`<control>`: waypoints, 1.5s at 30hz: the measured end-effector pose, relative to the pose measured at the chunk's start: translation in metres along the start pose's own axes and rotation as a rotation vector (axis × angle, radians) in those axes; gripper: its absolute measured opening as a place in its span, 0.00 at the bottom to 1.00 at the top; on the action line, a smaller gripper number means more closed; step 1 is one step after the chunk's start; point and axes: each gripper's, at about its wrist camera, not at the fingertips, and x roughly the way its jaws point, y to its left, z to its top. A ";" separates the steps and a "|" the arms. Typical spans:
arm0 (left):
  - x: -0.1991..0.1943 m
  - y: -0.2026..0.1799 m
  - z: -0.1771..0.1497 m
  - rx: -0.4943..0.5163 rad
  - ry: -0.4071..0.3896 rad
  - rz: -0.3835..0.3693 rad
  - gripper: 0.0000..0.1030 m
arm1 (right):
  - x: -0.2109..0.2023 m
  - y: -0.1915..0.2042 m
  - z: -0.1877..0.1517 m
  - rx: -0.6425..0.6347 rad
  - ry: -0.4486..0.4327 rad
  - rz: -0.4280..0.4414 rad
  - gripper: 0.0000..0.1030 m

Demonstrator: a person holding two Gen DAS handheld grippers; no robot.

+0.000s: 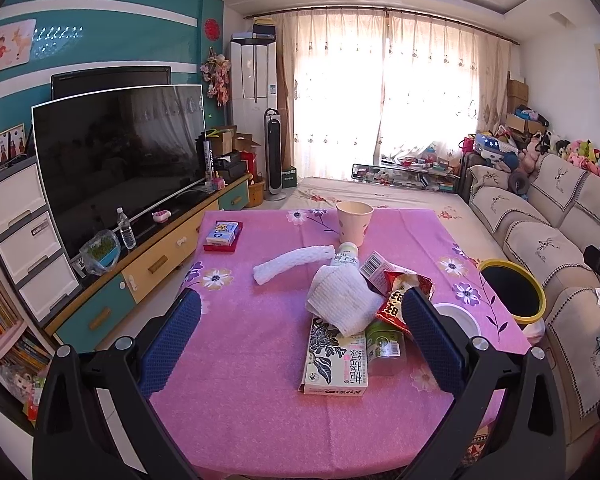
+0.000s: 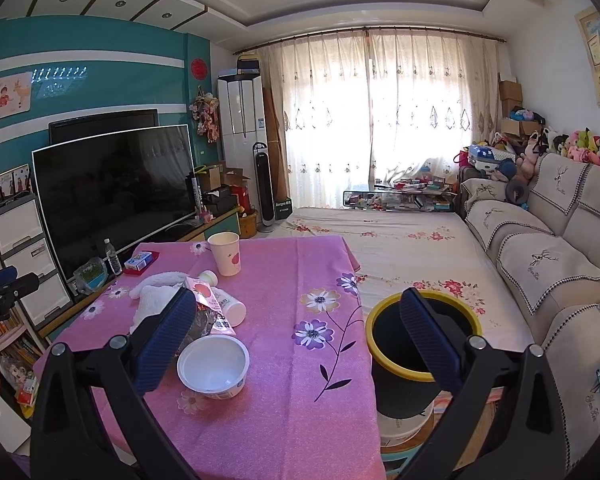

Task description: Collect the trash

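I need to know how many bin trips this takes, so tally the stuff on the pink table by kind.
Cups and tubs: 2, paper cup, white tub
Bottles: 2
Boxes and cartons: 3
Foam or cloth pieces: 2
Red wrapper: 1
Total: 10

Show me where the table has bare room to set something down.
Bare cloth runs along the near edge of the table, in front of the tea box. Another free patch lies between the white bowl and the bin. The middle is crowded: towel, bottle and wrappers overlap.
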 end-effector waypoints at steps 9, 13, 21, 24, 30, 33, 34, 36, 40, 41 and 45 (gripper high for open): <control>0.000 0.000 0.000 0.001 0.000 0.000 0.96 | 0.000 0.000 0.000 0.001 0.001 0.000 0.94; 0.000 0.000 0.000 0.002 0.000 0.002 0.96 | 0.001 0.000 0.000 0.002 0.000 0.000 0.94; 0.000 -0.001 0.000 0.003 0.002 0.000 0.96 | 0.002 -0.001 -0.002 0.003 0.003 -0.003 0.94; -0.001 -0.002 0.000 0.007 0.004 0.002 0.96 | 0.004 0.000 -0.003 0.005 0.007 -0.003 0.94; 0.000 -0.002 0.000 0.009 0.006 0.001 0.96 | 0.005 -0.001 -0.004 0.007 0.011 -0.002 0.94; 0.000 -0.002 0.000 0.009 0.006 0.002 0.96 | 0.005 -0.001 -0.005 0.009 0.012 -0.002 0.94; 0.002 -0.002 0.000 0.009 0.008 0.002 0.96 | 0.005 -0.001 -0.005 0.008 0.012 -0.002 0.94; 0.002 -0.002 0.000 0.010 0.008 0.001 0.96 | 0.006 -0.001 -0.005 0.008 0.012 -0.002 0.94; 0.002 -0.002 0.000 0.009 0.008 0.002 0.96 | 0.006 -0.001 -0.006 0.009 0.013 -0.002 0.94; 0.002 -0.002 0.000 0.009 0.008 0.001 0.96 | 0.006 -0.001 -0.006 0.009 0.013 -0.002 0.94; 0.003 -0.003 -0.001 0.013 0.008 0.002 0.96 | 0.007 -0.001 -0.007 0.009 0.015 -0.002 0.94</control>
